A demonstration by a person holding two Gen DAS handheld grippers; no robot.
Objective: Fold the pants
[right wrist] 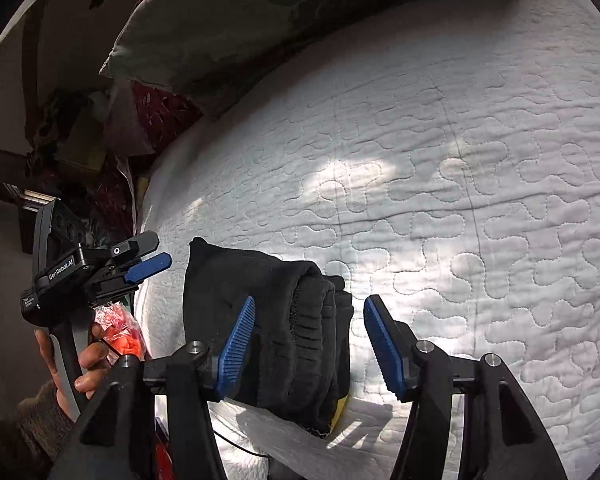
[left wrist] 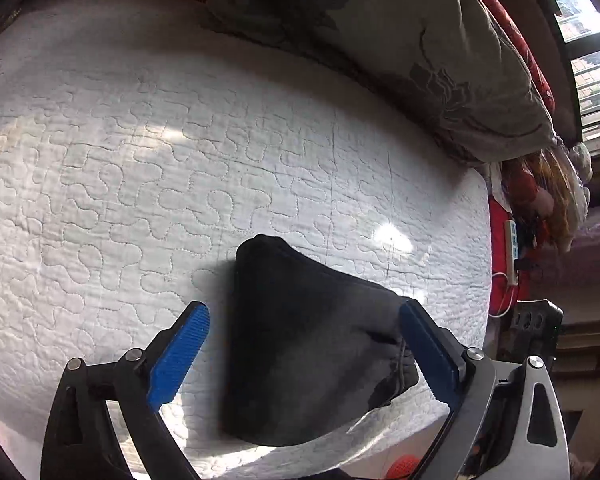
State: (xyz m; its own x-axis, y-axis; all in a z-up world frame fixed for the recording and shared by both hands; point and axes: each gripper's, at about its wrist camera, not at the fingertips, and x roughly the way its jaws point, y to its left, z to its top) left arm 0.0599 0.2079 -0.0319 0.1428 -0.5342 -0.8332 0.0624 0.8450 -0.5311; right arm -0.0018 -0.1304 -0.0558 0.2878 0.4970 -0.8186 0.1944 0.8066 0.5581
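The pants (right wrist: 284, 332) are lying folded into a compact bundle near the mattress (left wrist: 180, 152) edge, free of both tools. You are holding the left gripper (left wrist: 304, 344) fully spread and the right gripper (right wrist: 310, 344) parted above the bundle, pads clear, so the fold probably needs no further grip.

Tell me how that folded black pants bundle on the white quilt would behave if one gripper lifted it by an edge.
The folded black pants would probably flop and unfold: soft layers are stacked loosely, nothing binding them. The thick ribbed waistband suggests some weight, so the free layers would likely sag. A push across the quilt would likely bunch them up rather than slide them; both fabrics look textured.
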